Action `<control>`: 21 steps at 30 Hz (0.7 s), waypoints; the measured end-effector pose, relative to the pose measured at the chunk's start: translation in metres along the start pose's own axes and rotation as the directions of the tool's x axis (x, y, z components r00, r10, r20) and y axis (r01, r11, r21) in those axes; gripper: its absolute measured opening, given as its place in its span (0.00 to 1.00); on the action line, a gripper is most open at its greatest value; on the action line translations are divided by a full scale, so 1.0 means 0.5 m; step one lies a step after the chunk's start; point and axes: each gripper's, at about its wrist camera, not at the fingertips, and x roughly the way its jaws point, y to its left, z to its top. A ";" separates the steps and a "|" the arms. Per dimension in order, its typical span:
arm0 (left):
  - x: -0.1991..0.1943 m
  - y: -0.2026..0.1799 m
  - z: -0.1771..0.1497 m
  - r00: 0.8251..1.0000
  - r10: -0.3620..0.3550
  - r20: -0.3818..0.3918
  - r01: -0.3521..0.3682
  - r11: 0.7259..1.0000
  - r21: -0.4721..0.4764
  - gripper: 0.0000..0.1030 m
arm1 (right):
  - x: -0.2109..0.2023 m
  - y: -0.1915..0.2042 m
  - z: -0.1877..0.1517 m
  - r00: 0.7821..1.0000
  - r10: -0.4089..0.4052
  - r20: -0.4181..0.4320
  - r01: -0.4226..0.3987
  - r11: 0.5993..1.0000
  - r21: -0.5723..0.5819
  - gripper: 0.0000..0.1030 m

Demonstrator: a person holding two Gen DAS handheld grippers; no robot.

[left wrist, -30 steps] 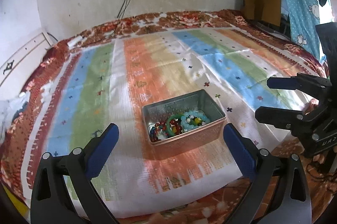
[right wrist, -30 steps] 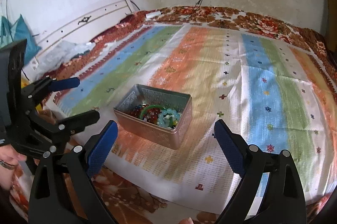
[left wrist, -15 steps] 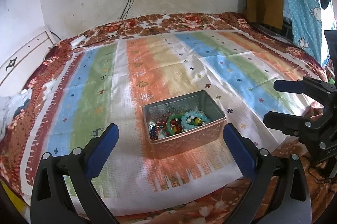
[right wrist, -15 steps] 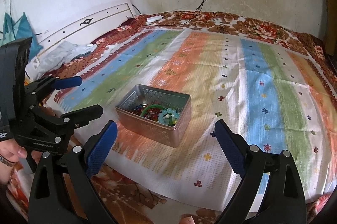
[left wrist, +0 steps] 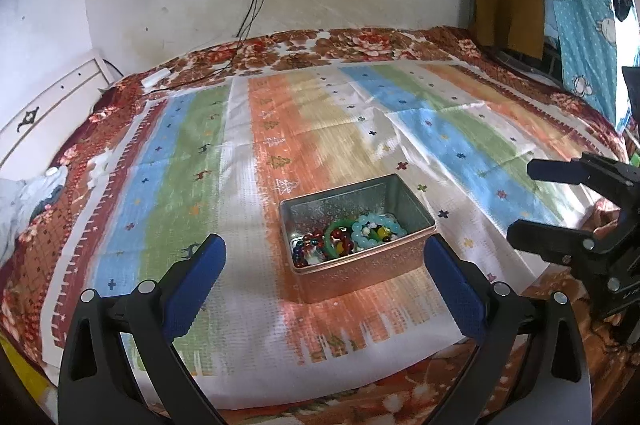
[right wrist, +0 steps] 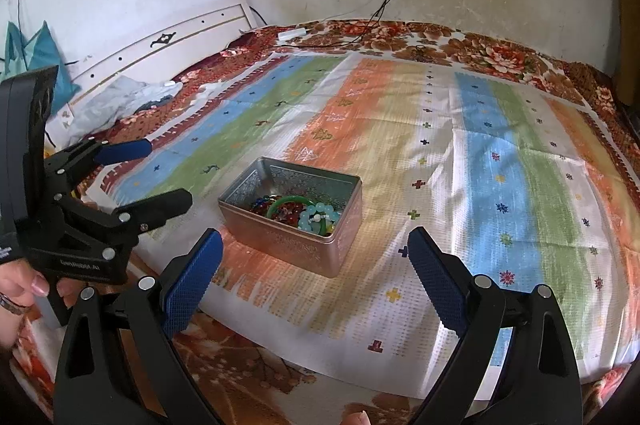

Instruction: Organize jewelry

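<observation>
Both tools spread wide, empty: left tool (left wrist: 322, 259), right tool (right wrist: 314, 253). Tin (left wrist: 356, 225) frame centre on bed (left wrist: 240, 165). Risk: tangled bracelets (left wrist: 348, 235) snag, lift together; soft bedding tips tin.

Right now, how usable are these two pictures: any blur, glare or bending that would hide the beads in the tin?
Left wrist view: sharp in the middle, the beads readable inside the tin; the bed cover bows toward the dark round corners. Right wrist view: same fisheye bending, bright daylight washing out the cover, a mild sheen on the tin, no motion blur.
</observation>
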 end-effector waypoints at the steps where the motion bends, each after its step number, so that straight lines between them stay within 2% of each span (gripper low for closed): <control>1: 0.001 0.001 0.000 1.000 -0.006 -0.004 0.006 1.000 -0.005 0.95 | 0.001 0.000 0.000 1.000 -0.001 -0.001 0.001 1.000 -0.003 0.91; 21: 0.006 -0.005 -0.004 1.000 -0.019 -0.019 0.019 1.000 0.003 0.95 | 0.004 0.001 -0.002 1.000 -0.007 -0.007 0.007 1.000 -0.005 0.91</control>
